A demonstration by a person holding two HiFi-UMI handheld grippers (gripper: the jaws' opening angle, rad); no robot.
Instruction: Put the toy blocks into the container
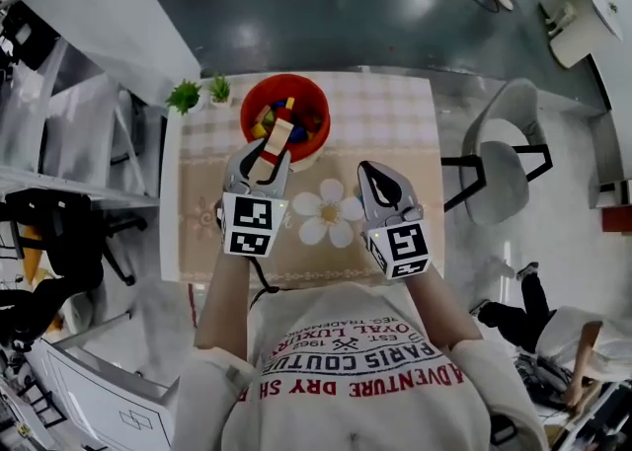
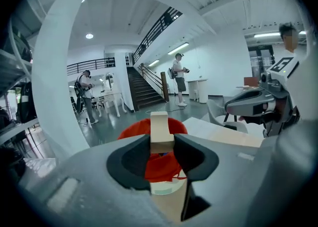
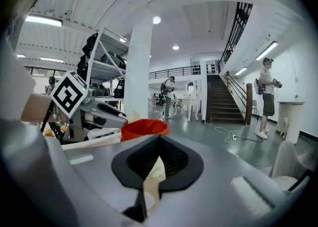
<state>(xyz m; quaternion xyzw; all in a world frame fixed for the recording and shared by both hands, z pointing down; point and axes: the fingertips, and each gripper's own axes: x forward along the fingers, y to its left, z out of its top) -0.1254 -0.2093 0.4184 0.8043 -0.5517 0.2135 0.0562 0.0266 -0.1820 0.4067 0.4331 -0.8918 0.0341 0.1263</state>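
My left gripper is closed partway on a pale wooden block. Both dark pads press its sides, and it stands up out of the jaws past their tips. In the left gripper view the block sits squarely between the pads of that gripper.

The red container is straight ahead of that gripper and lower than it, resting on the tabletop. From my head view the far end of the block lies over the near part of the container's opening, and there are already coloured blocks inside. Through the gap under the block I see the container's red wall.

My right gripper is held beside the left one, apart from it, with its jaws drawn together and nothing between them. In the right gripper view only a thin sliver of the light tabletop shows where the pads of this gripper meet. From it, the container is ahead and off to the left, just past my left gripper.

Below and between the two grippers, the tabletop carries a white flower print. Two small potted plants stand beyond my left gripper, to the left of the container. A grey chair stands on the floor off to the right of my right gripper.
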